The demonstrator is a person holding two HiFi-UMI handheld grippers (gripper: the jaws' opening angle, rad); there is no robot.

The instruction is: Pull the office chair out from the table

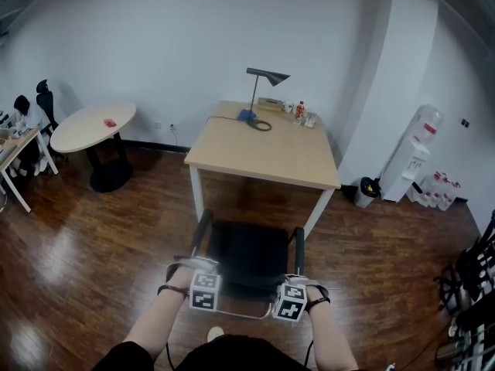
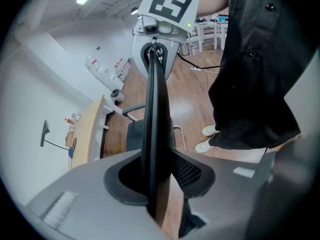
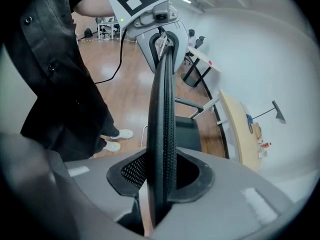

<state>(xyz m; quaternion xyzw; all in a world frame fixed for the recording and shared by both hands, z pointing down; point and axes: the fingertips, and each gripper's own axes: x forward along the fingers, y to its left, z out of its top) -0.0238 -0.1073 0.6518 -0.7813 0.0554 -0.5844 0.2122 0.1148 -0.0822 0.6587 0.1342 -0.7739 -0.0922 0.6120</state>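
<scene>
The black office chair (image 1: pixel 249 252) stands a little way out from the wooden table (image 1: pixel 267 157), with its seat toward the table and its back toward me. My left gripper (image 1: pixel 203 273) sits over the left end of the mesh backrest's top edge (image 2: pixel 156 109), and my right gripper (image 1: pixel 292 281) sits over the right end. In the left gripper view the thin edge runs between the jaws of the left gripper (image 2: pixel 157 179), with a dark gap beside it. The right gripper (image 3: pixel 161 176) straddles the backrest edge (image 3: pixel 164 109) the same way, pads apart from it on one side.
A desk lamp (image 1: pixel 260 91) and small bottles (image 1: pixel 300 112) stand at the table's far end. A round table (image 1: pixel 93 126) is at the left, a water dispenser (image 1: pixel 414 157) and a bin (image 1: pixel 366 192) at the right. Wooden floor lies all around; my feet (image 2: pixel 207 139) are just behind the chair.
</scene>
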